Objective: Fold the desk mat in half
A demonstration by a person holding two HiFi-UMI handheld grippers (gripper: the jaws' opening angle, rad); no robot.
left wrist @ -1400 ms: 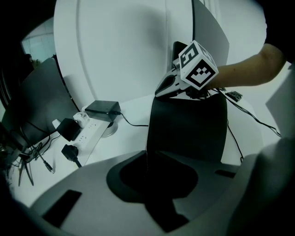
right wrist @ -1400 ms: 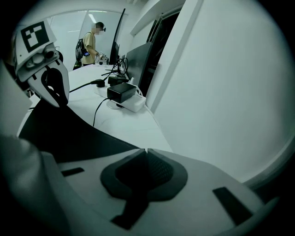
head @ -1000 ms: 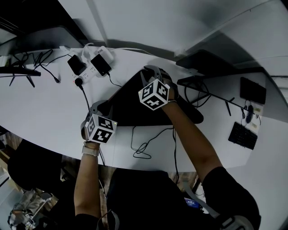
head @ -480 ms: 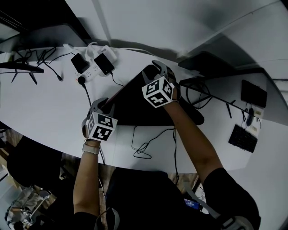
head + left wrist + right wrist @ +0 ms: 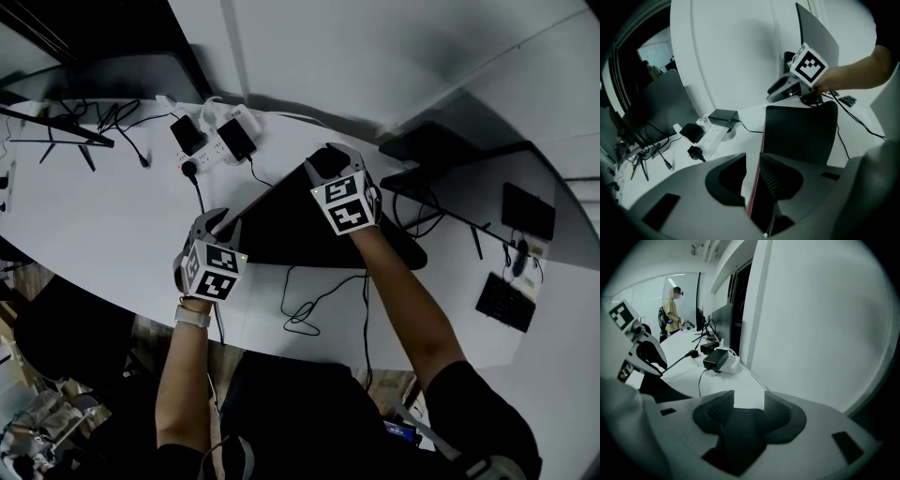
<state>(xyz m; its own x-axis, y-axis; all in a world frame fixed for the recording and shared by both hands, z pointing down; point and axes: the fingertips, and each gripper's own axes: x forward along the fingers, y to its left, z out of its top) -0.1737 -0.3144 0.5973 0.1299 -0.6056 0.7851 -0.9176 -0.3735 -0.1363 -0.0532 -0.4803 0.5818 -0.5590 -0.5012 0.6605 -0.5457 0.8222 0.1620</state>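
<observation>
The black desk mat (image 5: 281, 230) lies doubled over on the white desk (image 5: 103, 225), with its thin red edge (image 5: 761, 140) running toward me. My left gripper (image 5: 223, 221) is at the mat's near left corner. Its jaws (image 5: 752, 174) have just been opening, and the mat's edge passes between them without being pinched. My right gripper (image 5: 324, 161) hovers over the far corner, also seen in the left gripper view (image 5: 777, 92). Its jaws (image 5: 749, 405) have just been opening and stand wide apart. White desk shows between the pads, and a dark surface, seemingly the mat, lies low between them.
A white power strip (image 5: 211, 141) with black chargers sits behind the mat, close to the wall (image 5: 811, 324). A looped cable (image 5: 302, 309) lies on the desk's front edge. A keyboard (image 5: 506, 281) is on the neighbouring desk at right. A person (image 5: 672, 310) stands far off.
Both grippers have lifted a little from the mat. The right gripper's cube has rolled and its jaws have come apart. The mat stays folded on the desk.
</observation>
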